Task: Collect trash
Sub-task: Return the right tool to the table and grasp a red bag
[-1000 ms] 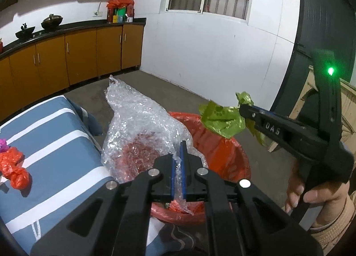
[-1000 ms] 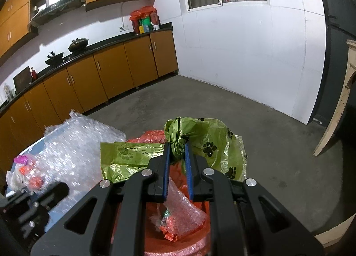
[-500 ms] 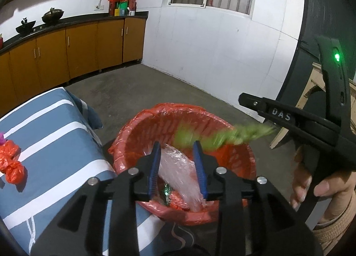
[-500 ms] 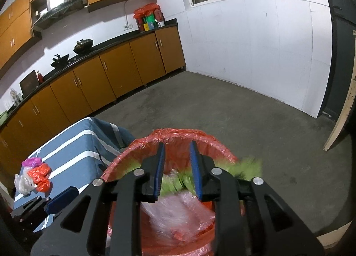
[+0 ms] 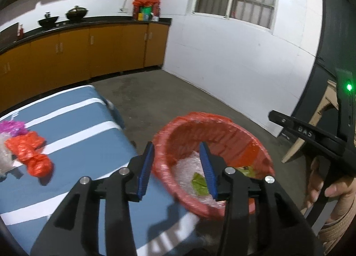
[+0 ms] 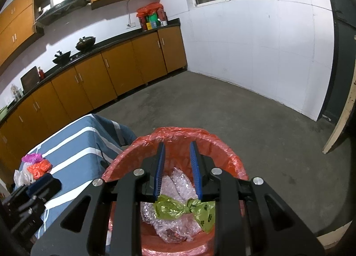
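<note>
Kitchen cabinets [image 6: 124, 67] line the far wall, and a grey floor runs to a white wall with a barred window. Near the camera stands a bin [image 6: 222, 151] with a red liner, just beside a table under a blue striped cloth [image 5: 73, 122].

The dropping step looks finished: bubble wrap [image 6: 178, 180] and a green bag [image 6: 178, 209] both lie inside the bin. The right gripper [image 6: 176, 167] hangs over the bin mouth, its jaws a little apart with nothing between them; the green bag lies below them, free of the pads. The left gripper [image 5: 175, 169] has just been opening its jaws; they are now spread and empty, and they straddle the near rim of the bin.

More trash waits on the cloth: an orange bag [image 5: 31, 153], a pink scrap [image 5: 11, 125] and a clear bag [image 6: 21, 176], well to the left of both grippers. I think the next move calls for the left gripper to swing over the cloth, jaws kept wide, and close on the orange bag.
</note>
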Tool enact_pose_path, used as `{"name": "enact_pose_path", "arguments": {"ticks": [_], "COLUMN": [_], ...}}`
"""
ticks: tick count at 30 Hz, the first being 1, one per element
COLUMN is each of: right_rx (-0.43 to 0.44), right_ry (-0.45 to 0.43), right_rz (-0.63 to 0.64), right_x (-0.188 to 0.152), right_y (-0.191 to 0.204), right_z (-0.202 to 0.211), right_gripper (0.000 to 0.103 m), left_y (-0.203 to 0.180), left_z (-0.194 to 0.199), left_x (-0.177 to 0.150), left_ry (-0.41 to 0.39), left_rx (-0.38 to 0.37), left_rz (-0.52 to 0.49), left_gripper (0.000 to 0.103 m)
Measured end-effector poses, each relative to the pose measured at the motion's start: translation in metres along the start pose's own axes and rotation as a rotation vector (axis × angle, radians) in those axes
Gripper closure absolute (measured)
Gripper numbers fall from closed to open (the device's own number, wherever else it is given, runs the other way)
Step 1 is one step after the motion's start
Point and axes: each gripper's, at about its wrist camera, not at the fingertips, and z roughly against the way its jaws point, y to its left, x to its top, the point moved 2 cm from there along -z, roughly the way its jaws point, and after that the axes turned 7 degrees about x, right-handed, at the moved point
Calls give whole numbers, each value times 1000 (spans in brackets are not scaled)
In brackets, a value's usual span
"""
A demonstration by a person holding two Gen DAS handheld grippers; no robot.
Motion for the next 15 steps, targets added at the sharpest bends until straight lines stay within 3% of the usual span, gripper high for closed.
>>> {"name": "enact_pose_path", "arguments": {"ticks": [6, 7, 9, 15], "right_rx": [50, 62, 93, 197], "right_ry": [20, 27, 41, 85], "right_rz": [45, 55, 80, 164], "right_x": [-1, -3, -6, -21], "right_y": [26, 33, 51, 113], "right_z": [-7, -9, -15, -33], "right_gripper": [79, 77, 64, 64], "left_y": [64, 78, 105, 175], "left_z": [26, 32, 43, 74], "left_x": [-5, -8, -14, -36], "left_ry": [-29, -34, -42, -43], "left_rx": [135, 168, 233, 416], "left_rz": [73, 90, 126, 221], "left_gripper": [49, 46, 42, 35]}}
